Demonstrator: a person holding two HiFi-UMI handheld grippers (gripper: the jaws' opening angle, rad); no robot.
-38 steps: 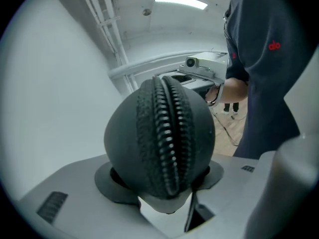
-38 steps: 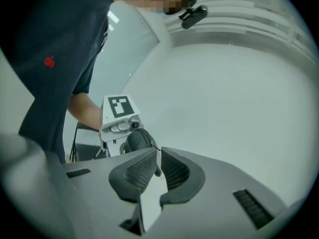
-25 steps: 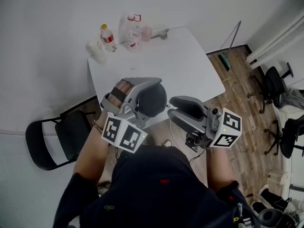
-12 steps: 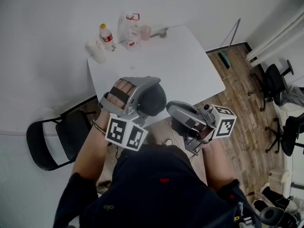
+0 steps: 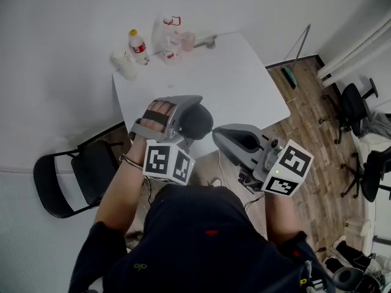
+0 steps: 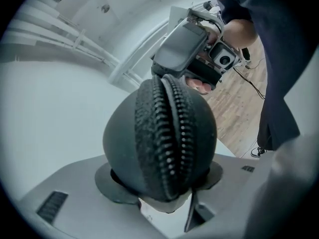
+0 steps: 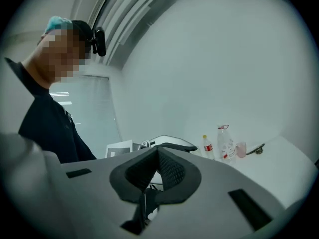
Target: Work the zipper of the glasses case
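Your left gripper (image 5: 183,112) clamps the glasses case (image 6: 159,138) by its sides, jaws partly spread, zipper (image 6: 174,133) facing outward. Your right gripper (image 7: 154,168) has just been closing its jaws; they now meet with nothing visible between them, at the case's 12 o'clock end.

Left tongs (image 5: 194,121) clamped across glasses case (image 6: 159,138), angled slightly downward; left forearm (image 5: 122,188) bare, bent before torso. Right tongs (image 5: 219,137) held level, tip at case's end, jaws just closed pad to pad, nothing visible between them.
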